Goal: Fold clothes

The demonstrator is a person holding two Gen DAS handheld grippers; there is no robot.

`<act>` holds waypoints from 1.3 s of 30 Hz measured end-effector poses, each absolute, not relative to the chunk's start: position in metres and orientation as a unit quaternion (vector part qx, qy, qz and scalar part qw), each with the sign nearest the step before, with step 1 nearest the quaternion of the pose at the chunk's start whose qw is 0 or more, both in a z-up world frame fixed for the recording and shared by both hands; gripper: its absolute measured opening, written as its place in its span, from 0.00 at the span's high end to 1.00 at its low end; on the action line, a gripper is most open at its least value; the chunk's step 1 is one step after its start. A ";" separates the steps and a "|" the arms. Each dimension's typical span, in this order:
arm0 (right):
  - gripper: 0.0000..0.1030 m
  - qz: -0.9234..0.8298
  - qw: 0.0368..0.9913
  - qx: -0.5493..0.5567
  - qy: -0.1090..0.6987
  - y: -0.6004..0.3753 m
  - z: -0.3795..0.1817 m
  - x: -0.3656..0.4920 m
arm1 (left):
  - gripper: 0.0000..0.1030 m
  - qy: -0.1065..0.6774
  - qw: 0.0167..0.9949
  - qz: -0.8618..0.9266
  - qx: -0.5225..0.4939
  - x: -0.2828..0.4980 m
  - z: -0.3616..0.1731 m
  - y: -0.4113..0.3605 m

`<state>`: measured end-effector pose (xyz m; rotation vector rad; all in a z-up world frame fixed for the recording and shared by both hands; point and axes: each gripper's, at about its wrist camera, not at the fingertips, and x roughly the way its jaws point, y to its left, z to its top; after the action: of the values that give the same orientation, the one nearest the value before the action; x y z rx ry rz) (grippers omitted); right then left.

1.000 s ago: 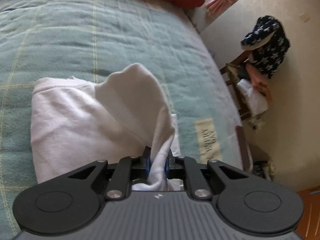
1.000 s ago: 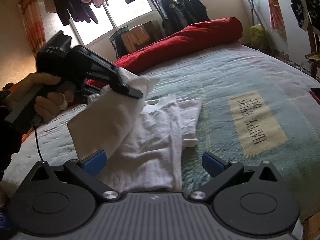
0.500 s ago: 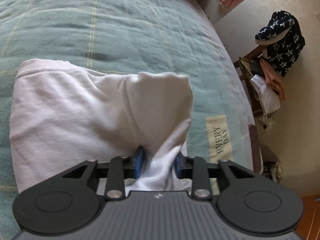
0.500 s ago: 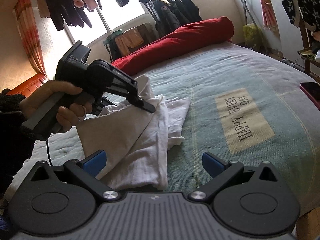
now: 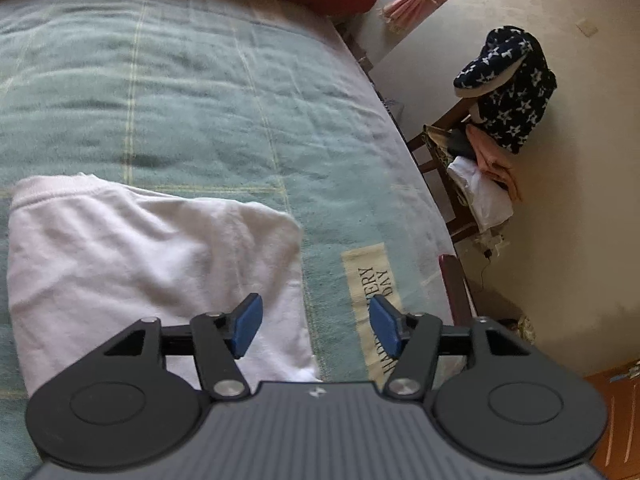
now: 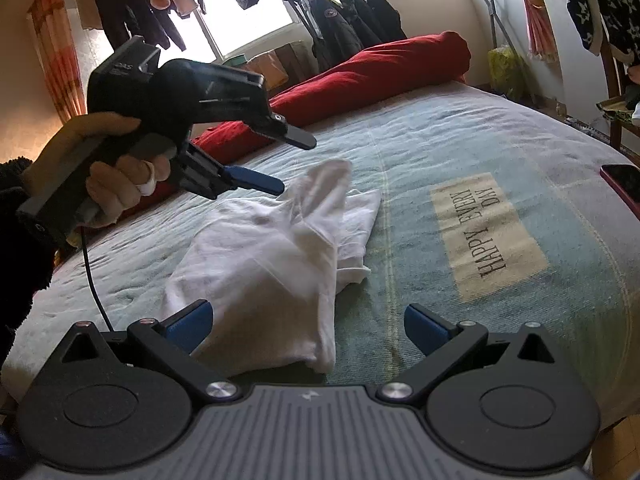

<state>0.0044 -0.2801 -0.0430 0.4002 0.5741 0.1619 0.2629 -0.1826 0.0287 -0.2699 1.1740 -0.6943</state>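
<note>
A person's hand (image 6: 116, 168) is gripping the left gripper (image 6: 288, 164) at the left of the right wrist view, its jaws standing wide apart and holding nothing, hanging above the white shirt (image 6: 272, 264). The shirt is lying partly folded on the green bedspread (image 6: 440, 144) (one corner is sticking up, a little blurred). Nearer the camera, the right gripper (image 6: 308, 324) is hovering just over the shirt's near edge, jaws spread wide and empty. Further right a "HAPPY EVERY DAY" patch (image 6: 486, 232) is showing on the bedspread, and a phone (image 6: 624, 184) is lying at the bed's right edge.
</note>
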 end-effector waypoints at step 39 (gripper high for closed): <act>0.00 0.139 0.932 0.058 0.330 -0.233 -0.066 0.208 | 0.35 0.455 0.816 -0.325 -0.148 0.318 -0.040 -0.073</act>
<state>0.2078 -0.2330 -0.0656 0.1190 0.6747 0.2835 0.3181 -0.0733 -0.0400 -0.3160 0.9706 -0.6928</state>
